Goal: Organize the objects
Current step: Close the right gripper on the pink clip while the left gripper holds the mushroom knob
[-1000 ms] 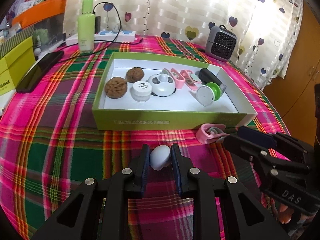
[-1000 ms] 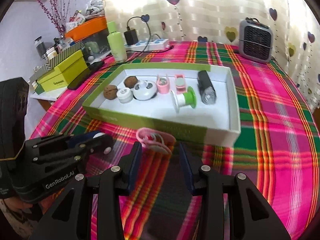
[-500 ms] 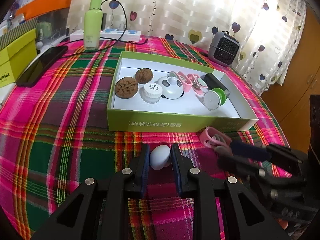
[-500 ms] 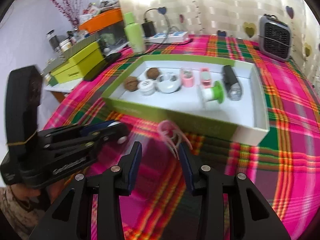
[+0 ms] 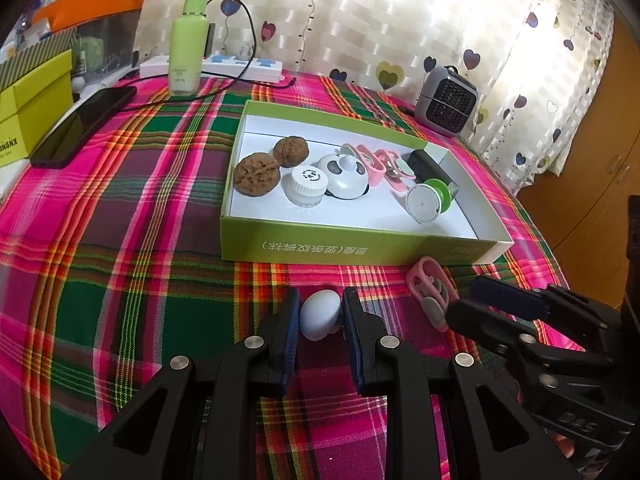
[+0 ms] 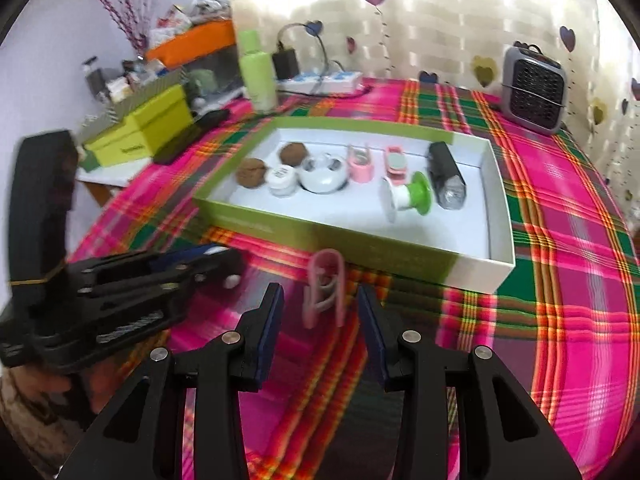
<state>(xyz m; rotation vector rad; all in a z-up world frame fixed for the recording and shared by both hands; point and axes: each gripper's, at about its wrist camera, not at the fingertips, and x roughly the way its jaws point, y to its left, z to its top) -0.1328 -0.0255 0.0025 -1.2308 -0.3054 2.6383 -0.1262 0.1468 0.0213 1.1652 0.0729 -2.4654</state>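
At the bottom centre of the left wrist view, the left gripper (image 5: 320, 312) pinches a pale blue egg-shaped object (image 5: 319, 314) between its 2 black fingers, low over the pink-and-green plaid tablecloth (image 5: 120, 240). At the bottom centre of the right wrist view, the right gripper (image 6: 320, 316) is spread wide, its fingers either side of a pink plastic clip (image 6: 326, 284) that sits apart from both pads, just in front of the near wall of the green-sided, white-lined cardboard box (image 6: 496, 184). Across the middle of that view, the box holds 2 brown walnuts (image 5: 258, 174), a white screw-lid jar (image 5: 306, 185), a white panda-faced case (image 5: 347, 176), 2 more pink clips (image 6: 360, 162), a green-and-white spool (image 6: 408, 196) and a black rectangular device (image 6: 446, 174). A green bottle (image 5: 188, 40) stands at the upper left of the left wrist view; a grey mini heater (image 5: 446, 100) sits at the upper right.
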